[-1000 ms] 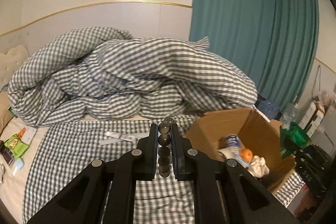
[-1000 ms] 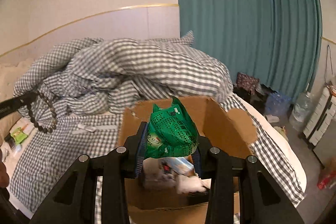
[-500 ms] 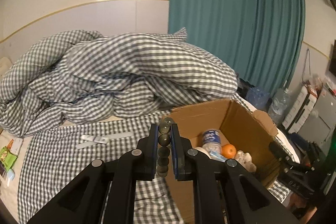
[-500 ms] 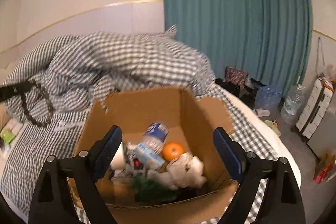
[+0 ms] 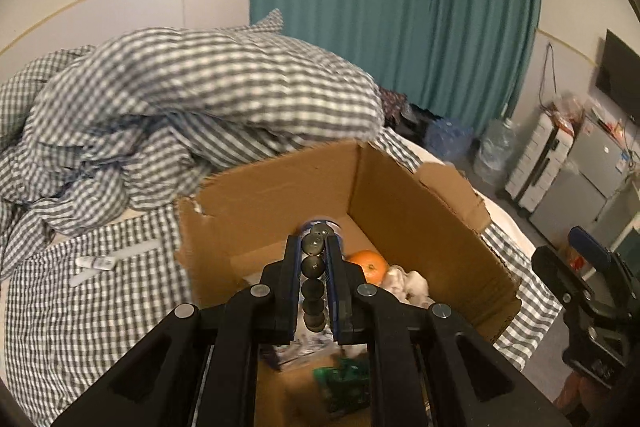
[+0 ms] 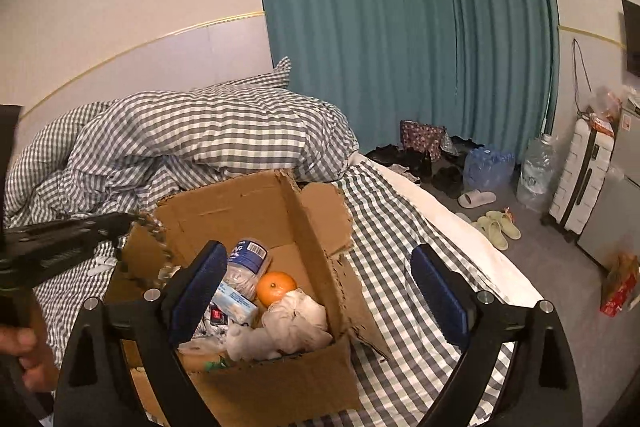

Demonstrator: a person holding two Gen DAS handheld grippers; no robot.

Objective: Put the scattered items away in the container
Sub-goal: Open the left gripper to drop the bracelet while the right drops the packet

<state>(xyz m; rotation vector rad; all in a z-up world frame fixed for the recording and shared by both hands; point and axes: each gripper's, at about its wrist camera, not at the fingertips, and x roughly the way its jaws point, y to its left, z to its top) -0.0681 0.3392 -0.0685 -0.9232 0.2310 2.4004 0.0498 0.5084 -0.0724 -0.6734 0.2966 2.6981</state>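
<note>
Since a second ago we have swung our left gripper (image 5: 313,281), clamped on the bead string (image 5: 313,267), above the cardboard box (image 5: 420,203), while our empty right gripper (image 6: 320,291) is opening; trailing beads could snag its torn rim.

box (image 6: 256,211) mouth open above | duvet (image 6: 216,131) crowds far side (flaps raised)

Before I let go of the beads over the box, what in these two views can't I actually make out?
- Bead string: left view, lower end hidden behind the left gripper; right view, blurred.
- Green packet: left view, dim, partly behind the gripper.
- Box floor: both views, covered by contents.
- Bottle label: too small.
- Right gripper, jaws opening: holds nothing.
</note>
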